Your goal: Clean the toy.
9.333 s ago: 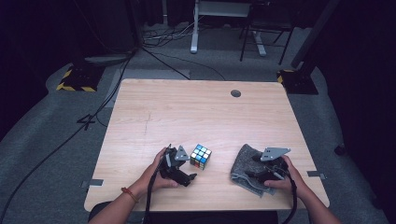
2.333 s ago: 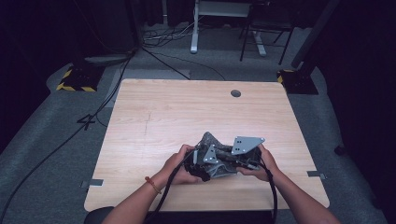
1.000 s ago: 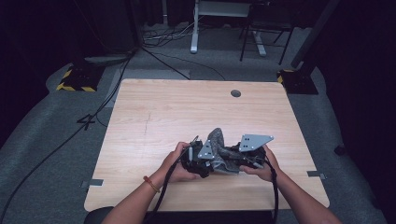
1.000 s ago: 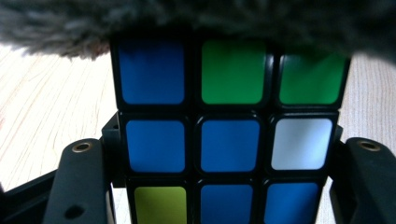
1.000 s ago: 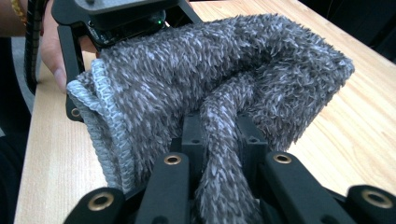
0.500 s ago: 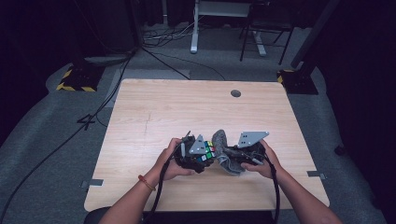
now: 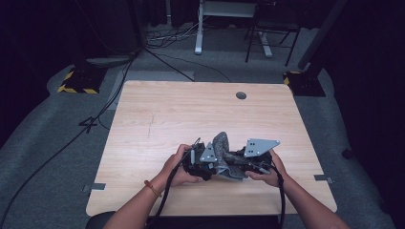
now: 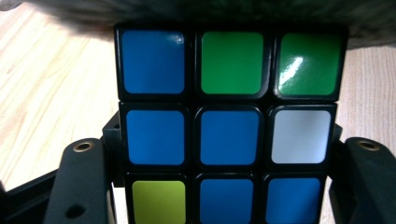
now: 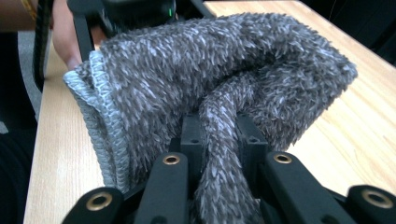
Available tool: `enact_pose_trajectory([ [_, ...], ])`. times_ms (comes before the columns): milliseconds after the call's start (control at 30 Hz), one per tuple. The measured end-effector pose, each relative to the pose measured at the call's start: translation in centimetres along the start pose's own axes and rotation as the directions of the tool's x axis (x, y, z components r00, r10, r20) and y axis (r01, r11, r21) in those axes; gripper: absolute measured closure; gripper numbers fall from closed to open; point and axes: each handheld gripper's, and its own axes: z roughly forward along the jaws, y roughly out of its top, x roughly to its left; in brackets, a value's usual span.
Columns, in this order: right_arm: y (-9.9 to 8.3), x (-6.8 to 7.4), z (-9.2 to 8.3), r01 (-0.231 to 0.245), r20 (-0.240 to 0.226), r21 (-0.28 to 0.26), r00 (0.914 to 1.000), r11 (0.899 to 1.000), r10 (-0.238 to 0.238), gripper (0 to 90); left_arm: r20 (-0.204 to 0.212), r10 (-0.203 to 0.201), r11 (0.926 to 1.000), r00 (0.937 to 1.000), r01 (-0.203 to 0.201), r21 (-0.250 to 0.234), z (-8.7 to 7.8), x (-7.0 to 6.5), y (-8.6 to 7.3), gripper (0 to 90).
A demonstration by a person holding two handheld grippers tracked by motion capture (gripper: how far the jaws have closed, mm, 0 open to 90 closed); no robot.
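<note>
Hiding cube, perhaps: grey cloth.

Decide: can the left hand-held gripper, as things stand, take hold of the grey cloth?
Probably not: the left hand-held gripper is already shut on the puzzle cube, so its jaws are full, though the grey cloth lies close.

Cube face, black frame: top row blue, green, green; middle row blue, blue, white; bottom row yellow-green, blue, blue. Cloth was mottled grey, shaggy pile flecked pale, with a lighter grey knitted edge. Table was pale wood grain. Gripper jaws were black with brass-coloured rivets. Floor blocks carried yellow-and-black stripes.
</note>
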Motion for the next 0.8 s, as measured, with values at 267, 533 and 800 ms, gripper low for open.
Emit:
enact_pose_trajectory([
  [267,-0.6,-0.8,0.4,0.002,0.059,0.036,0.9983,0.999,-0.004,77.4,0.02,0.009,0.9999,0.9998,-0.008,-0.013,-0.4,-0.4,0.2,33.4],
  [533,-1.2,-1.5,0.7,-0.039,0.046,0.071,0.9983,0.997,0.035,77.3,-0.018,0.007,0.9986,0.9998,-0.008,-0.053,-2.4,0.1,0.2,33.4],
  [800,-0.8,-0.5,0.9,-0.004,0.008,0.06,1.0,0.998,0.003,77.4,-0.044,-0.041,0.9978,0.9982,0.039,-0.054,-3.0,1.3,-0.7,33.3],
])
